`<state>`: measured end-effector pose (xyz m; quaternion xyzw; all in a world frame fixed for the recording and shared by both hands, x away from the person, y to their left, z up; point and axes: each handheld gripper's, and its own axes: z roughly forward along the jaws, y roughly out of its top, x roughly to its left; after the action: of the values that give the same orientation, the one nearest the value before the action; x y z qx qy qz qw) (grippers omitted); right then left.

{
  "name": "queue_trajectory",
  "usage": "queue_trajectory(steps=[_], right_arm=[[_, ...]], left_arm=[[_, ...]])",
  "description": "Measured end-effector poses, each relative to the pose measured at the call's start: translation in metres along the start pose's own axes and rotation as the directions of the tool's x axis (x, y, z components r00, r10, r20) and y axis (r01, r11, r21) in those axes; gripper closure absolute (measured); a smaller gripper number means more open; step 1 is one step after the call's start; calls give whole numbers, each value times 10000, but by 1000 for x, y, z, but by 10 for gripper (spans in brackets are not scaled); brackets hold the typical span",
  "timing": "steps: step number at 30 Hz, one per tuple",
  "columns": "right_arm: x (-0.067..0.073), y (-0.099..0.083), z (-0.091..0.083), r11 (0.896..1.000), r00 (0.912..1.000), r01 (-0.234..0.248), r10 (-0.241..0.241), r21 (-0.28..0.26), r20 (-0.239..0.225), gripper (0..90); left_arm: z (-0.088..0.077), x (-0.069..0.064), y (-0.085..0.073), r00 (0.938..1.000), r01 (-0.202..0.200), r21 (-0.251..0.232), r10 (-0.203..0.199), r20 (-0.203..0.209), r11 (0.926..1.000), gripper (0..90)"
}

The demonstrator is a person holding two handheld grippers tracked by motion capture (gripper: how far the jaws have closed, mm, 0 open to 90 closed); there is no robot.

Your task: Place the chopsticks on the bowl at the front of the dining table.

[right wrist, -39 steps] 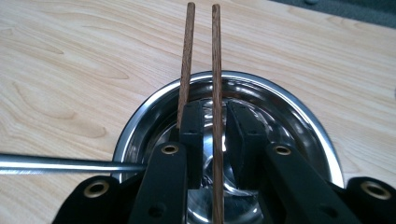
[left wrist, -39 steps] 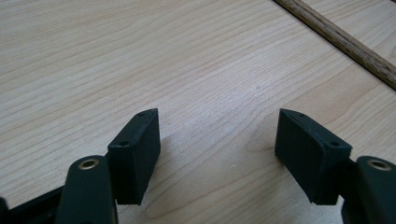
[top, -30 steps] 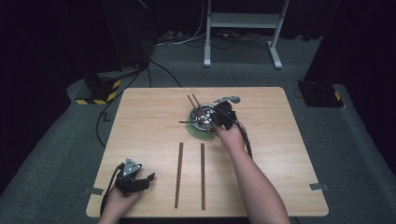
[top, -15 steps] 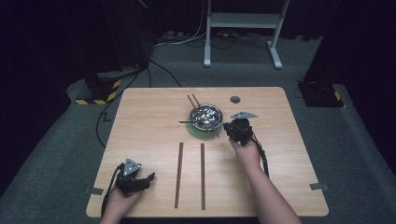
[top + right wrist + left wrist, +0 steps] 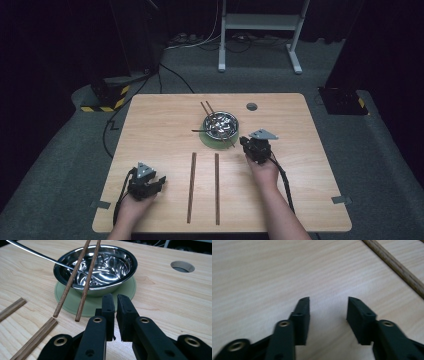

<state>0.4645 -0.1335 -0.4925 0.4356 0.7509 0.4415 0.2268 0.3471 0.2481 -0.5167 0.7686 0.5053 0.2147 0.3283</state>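
Right hand-held gripper (image 5: 115, 301) empty, jaws pressed together, just short of the steel bowl (image 5: 96, 267) bearing two chopsticks (image 5: 86, 280); left hand-held gripper (image 5: 328, 308) has just been closing, jaws still apart, nothing between them.

1. right gripper (image 5: 115, 300): jaws nearly together, nothing between them.
2. steel bowl (image 5: 96, 268) sits on a green mat (image 5: 125, 293) just ahead.
3. two chopsticks (image 5: 82, 277) lean across the bowl's rim.
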Motion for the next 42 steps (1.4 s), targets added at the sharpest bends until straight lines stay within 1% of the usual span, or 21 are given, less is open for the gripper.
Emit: queue_trajectory(steps=[1, 2, 4, 6, 8, 9, 10, 12, 16, 17, 19, 23, 25, 28, 31, 32, 34, 36, 38, 40, 42], right_arm=[[0, -2, -1, 10000, 10000, 0, 0, -12, -85, 827], [0, -4, -1, 10000, 10000, 28, -27, 42, -89, 828], [0, -8, 2, 9997, 9998, 23, -18, 238, -212, 828], [0, -11, 4, 9992, 9988, -130, 148, 382, -475, 828], [2, -12, 4, 9991, 9992, 51, -33, 429, -409, 827], [3, -12, 3, 9993, 9991, -6, 22, 378, -431, 825], [3, -12, 3, 9994, 9990, 71, -55, 350, -451, 823], [6, -12, 3, 9992, 9991, 95, -79, 392, -424, 819], [6, -13, 3, 9993, 9990, 89, -73, 356, -441, 822], [6, -13, 2, 9994, 9991, 106, -92, 332, -416, 822], [5, -13, 2, 9996, 9990, 60, -47, 278, -448, 820], [4, -13, 1, 9998, 9985, -81, 90, 176, -534, 804], [5, -13, 1, 9999, 9979, -103, 110, 103, -645, 795], [5, -13, 0, 10000, 9975, -78, 81, 53, -698, 796], [6, -13, 1, 9999, 9980, -96, 98, 40, -625, 799], [6, -13, 1, 9999, 9980, -93, 97, 70, -623, 799], [6, -13, 1, 9999, 9981, -99, 102, 50, -600, 799], [6, -13, 2, 9999, 9979, -111, 114, 55, -642, 800], [7, -13, 1, 10000, 9967, -81, 77, -45, -814, 817], [8, -12, 1, 9999, 9966, -100, 94, -62, -823, 820], [9, -12, 3, 10000, 9968, -3, 0, -40, -798, 820]], left_arm=[[3, -2, 5, 10000, -44, -10, 44, 45, 10000, 687], [6, -5, 12, 10000, -30, -47, 30, 59, 10000, 712], [11, -9, 22, 10000, -29, -155, 29, 5, 9999, 721], [18, -14, 32, 10000, 7, -290, -7, 15, 9996, 731], [24, -20, 42, 10000, -80, -448, 78, -44, 9990, 744], [27, -23, 47, 9999, -114, -528, 111, -69, 9985, 748], [30, -28, 53, 9999, -113, -731, 111, -36, 9973, 750], [33, -34, 61, 9999, -143, -931, 146, 26, 9956, 759], [42, -51, 77, 9983, -582, -1286, 589, 11, 9900, 776], [44, -55, 80, 9980, -608, -1338, 626, 91, 9891, 791], [50, -62, 86, 9974, -636, -1375, 676, 247, 9885, 820], [62, -73, 94, 9965, -694, -1370, 751, 369, 9881, 823], [67, -77, 97, 9964, -613, -1487, 693, 488, 9870, 823], [73, -85, 102, 9958, -555, -1763, 674, 619, 9828, 832], [79, -96, 107, 9957, -592, -1841, 712, 590, 9811, 826], [83, -102, 111, 9948, -766, -1920, 878, 507, 9784, 821], [85, -104, 112, 9952, -754, -1960, 862, 473, 9777, 818], [90, -108, 117, 9957, -658, -1827, 765, 525, 9810, 815], [94, -111, 120, 9959, -630, -1850, 739, 525, 9807, 813], [97, -115, 123, 9965, -488, -1801, 602, 585, 9824, 812], [101, -118, 125, 9954, -622, -1752, 739, 608, 9826, 808]])
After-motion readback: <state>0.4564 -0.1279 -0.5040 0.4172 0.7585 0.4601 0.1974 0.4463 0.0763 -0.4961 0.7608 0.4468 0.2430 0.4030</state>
